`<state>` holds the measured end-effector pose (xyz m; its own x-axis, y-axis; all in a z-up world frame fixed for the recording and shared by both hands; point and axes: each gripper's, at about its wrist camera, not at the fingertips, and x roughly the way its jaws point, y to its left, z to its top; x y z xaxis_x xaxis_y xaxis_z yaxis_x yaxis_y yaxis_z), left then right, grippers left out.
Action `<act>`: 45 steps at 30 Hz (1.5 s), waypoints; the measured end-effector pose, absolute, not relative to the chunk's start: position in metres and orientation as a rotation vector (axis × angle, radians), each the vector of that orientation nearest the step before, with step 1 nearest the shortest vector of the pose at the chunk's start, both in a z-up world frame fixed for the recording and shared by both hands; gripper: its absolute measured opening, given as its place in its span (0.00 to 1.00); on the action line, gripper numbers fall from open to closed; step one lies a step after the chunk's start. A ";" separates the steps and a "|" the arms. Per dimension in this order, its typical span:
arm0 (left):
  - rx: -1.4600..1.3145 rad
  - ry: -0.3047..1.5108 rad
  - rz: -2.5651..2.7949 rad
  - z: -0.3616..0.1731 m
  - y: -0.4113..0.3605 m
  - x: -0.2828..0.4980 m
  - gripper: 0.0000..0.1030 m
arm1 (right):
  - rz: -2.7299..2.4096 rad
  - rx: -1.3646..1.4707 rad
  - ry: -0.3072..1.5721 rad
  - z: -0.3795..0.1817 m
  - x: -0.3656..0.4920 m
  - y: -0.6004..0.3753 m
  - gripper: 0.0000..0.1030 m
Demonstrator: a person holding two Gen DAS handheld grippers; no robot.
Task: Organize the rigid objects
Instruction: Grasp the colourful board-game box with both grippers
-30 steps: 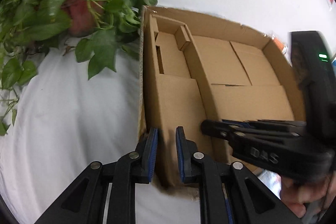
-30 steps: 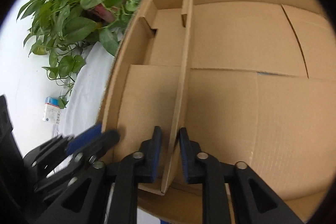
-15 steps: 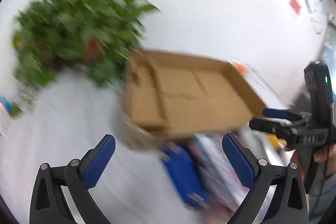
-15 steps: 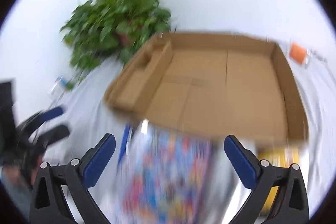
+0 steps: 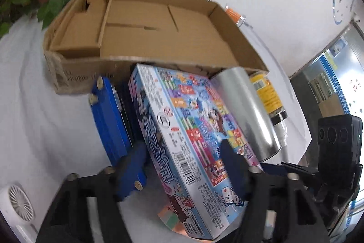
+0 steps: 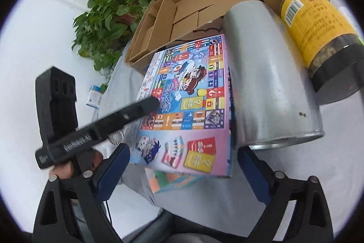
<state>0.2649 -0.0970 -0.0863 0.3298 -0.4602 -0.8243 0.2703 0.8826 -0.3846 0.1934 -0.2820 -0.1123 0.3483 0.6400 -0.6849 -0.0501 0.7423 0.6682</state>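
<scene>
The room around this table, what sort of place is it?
Probably an office or lab corner, not a home: plain white walls, a glass door with printed notices and a potted plant by a white-draped table bearing a cardboard tray.

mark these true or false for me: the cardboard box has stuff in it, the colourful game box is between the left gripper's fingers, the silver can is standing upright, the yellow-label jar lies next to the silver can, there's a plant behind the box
1. The cardboard box holds objects. False: only its own cardboard dividers show inside.
2. The game box sits between the left gripper fingers. True.
3. The silver can stands upright. False: it lies on its side.
4. The yellow-label jar lies beside the silver can. True.
5. A plant stands behind the cardboard box. True.
</scene>
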 end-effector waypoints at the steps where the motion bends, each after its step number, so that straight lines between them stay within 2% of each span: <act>1: -0.180 1.131 -0.478 -0.088 -0.097 0.264 0.56 | 0.479 0.589 1.141 -0.112 0.195 -0.277 0.90; 6: -0.139 1.087 -0.443 -0.079 -0.092 0.238 0.45 | 0.492 0.466 1.141 -0.102 0.183 -0.257 0.89; 10: -0.164 1.084 -0.432 -0.075 -0.073 0.210 0.45 | 0.513 0.377 1.132 -0.095 0.175 -0.242 0.89; 18: -0.227 1.096 -0.430 -0.077 -0.050 0.222 0.45 | 0.456 0.309 1.137 -0.104 0.192 -0.228 0.89; 21: -0.218 1.075 -0.433 -0.073 -0.050 0.219 0.39 | 0.437 0.289 1.112 -0.101 0.186 -0.226 0.87; 26: -0.196 1.038 -0.422 -0.061 -0.048 0.206 0.37 | 0.416 0.235 1.068 -0.086 0.176 -0.218 0.84; 31: -0.211 1.050 -0.414 -0.059 -0.042 0.185 0.37 | 0.446 0.226 1.110 -0.091 0.169 -0.212 0.84; 42: -0.221 0.966 -0.383 -0.034 -0.032 0.159 0.37 | 0.447 0.219 1.039 -0.067 0.164 -0.207 0.82; 45: -0.225 1.007 -0.388 -0.040 -0.035 0.159 0.37 | 0.449 0.262 1.109 -0.082 0.171 -0.213 0.82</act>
